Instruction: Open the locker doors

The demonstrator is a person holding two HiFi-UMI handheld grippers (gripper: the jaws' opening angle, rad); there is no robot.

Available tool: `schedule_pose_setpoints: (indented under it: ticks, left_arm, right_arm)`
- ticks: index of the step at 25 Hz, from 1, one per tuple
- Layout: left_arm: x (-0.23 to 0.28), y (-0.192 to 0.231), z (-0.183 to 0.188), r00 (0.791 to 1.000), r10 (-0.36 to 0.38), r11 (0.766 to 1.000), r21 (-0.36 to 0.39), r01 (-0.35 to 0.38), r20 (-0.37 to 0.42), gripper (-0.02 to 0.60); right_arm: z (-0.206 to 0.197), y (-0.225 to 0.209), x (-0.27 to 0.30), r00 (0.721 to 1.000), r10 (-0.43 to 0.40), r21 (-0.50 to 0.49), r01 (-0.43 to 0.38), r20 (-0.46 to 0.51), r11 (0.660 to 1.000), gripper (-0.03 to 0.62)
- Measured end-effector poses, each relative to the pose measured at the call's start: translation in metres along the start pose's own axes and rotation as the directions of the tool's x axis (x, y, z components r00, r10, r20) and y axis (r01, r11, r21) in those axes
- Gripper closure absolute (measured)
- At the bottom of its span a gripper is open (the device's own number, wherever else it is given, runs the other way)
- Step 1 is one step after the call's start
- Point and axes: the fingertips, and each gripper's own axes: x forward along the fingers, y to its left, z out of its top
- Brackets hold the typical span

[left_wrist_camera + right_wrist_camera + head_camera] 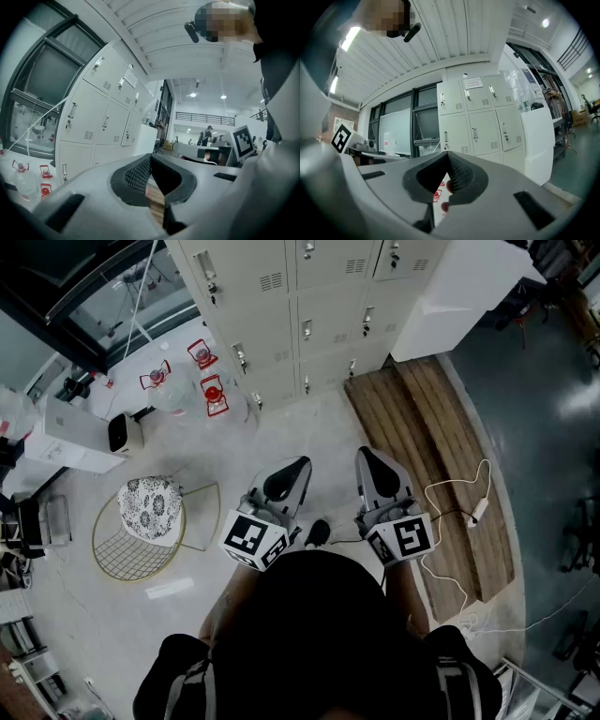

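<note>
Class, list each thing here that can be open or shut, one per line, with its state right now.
Locker doors: all visible ones shut.
Left gripper: shut, holding nothing.
Right gripper: shut, holding nothing.

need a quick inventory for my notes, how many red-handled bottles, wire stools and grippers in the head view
red-handled bottles: 3
wire stool: 1
grippers: 2, left gripper and right gripper
total: 6
</note>
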Motion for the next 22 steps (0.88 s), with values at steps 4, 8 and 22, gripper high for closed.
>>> schedule_pose_setpoints:
  ticks: [4,8,22]
  left_arm:
    - [-0.002,-0.007,-0.001,1.000,0.002,1.000,0.009,-0.002,-0.004,0.563]
    - [-0.001,-0.012,-0.002,1.000,-0.009,1.000,0.006,0.009,-0.012,0.563]
    - [0.001,-0.028,-0.015,0.997,-0.006,1.000,-0.012,0.005,-0.078,0.563]
  right_arm:
    - [-0.002,-0.002,-0.011,1.000,-0.003,0.014,0.003,-0.005,1.000,0.591]
    - [-0.006,-0.005,-0.020,1.000,-0.016,0.024,0.016,-0.009,1.000,0.591]
    - [-0.015,-0.017,-0.033,1.000,0.006,0.114,-0.009,0.026,0.993,0.589]
